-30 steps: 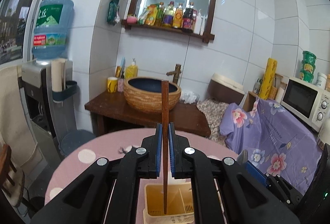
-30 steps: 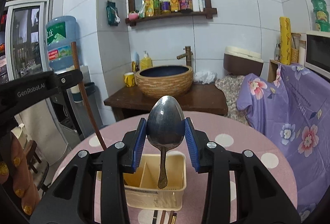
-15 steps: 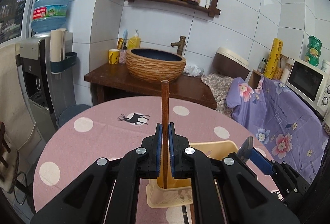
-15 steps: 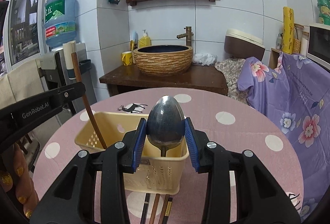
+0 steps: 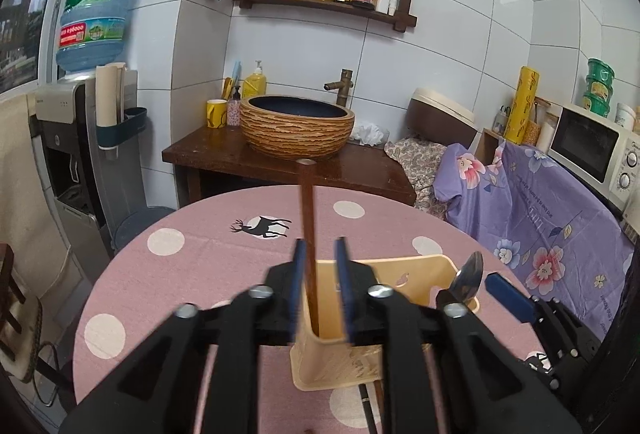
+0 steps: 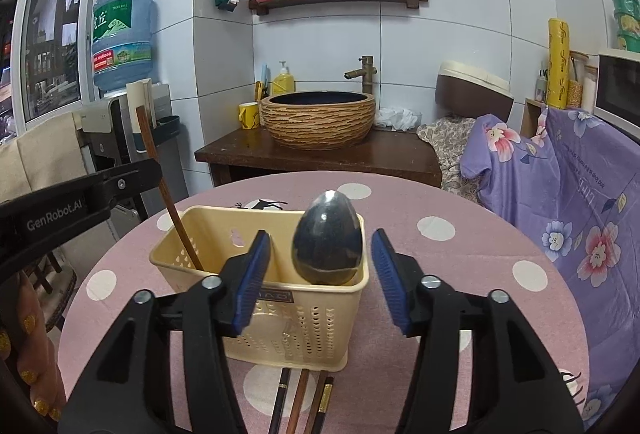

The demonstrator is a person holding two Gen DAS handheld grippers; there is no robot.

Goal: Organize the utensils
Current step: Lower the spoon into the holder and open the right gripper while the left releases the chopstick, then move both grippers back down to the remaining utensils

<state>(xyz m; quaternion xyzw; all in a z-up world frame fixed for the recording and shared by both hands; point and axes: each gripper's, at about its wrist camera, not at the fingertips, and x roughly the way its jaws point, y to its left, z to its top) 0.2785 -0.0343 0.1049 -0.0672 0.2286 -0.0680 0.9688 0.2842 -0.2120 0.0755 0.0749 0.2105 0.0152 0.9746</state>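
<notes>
On the round pink table, the yellow basket holds a chopstick at its left end and a spoon at its right. Each gripper should lift straight clear without tipping them. The right gripper gapes wide, empty; the left gripper seems narrowly parted, the chopstick possibly brushing one pad.

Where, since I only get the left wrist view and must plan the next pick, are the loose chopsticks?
Observer: Several chopsticks lie on the table at the basket's near wall.
Operator: Is the spoon free?
Observer: Yes. The right gripper's fingers stand open on both sides of the spoon, not touching it.
Operator: Where in the basket is it?
Observer: It is at the right end, bowl up. The brown chopstick leans at the left end.
</notes>
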